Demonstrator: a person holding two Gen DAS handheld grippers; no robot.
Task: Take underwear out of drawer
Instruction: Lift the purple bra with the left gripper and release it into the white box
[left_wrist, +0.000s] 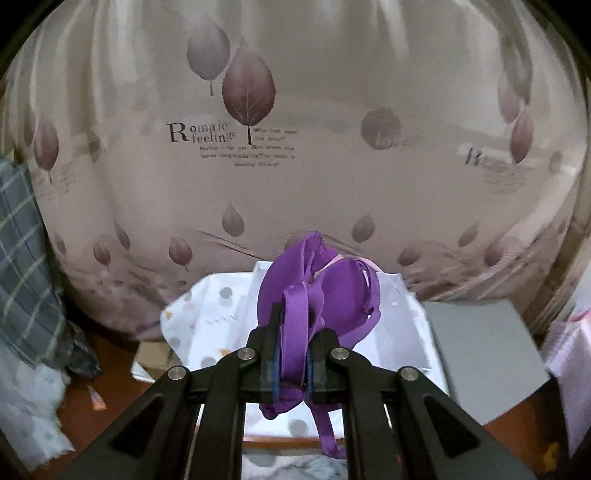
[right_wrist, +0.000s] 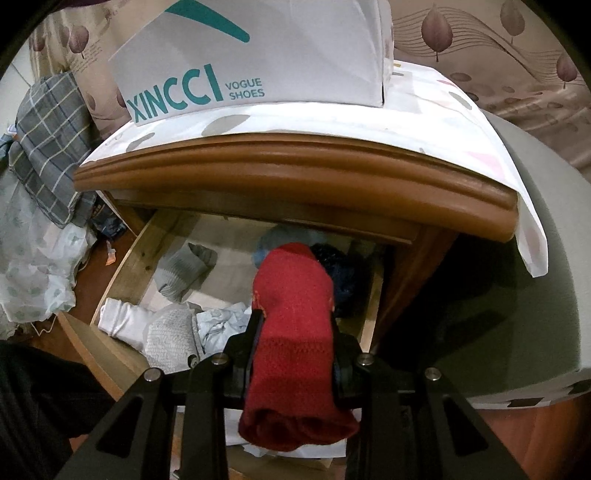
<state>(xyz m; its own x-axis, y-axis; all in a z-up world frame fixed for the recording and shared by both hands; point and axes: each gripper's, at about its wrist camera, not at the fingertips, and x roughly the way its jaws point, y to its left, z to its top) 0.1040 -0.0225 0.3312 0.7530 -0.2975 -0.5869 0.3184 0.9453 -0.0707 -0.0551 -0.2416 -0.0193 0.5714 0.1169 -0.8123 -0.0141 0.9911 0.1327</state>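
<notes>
left gripper (left_wrist: 293, 354) pinches purple underwear (left_wrist: 317, 295) lengthwise away from camera; right gripper (right_wrist: 295, 332) clamps red sock (right_wrist: 295, 314).

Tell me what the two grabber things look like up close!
Both are black. The left gripper has angled black arms with cut-out slots, round silver bolts and blue pads inside its fingers. The right gripper looks the same; I can't make out its pad colour.

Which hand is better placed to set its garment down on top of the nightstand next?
Probably left: the left gripper holds the purple bra above the cloth-covered top; the right gripper, clamping a red sock, is over the open drawer.
</notes>
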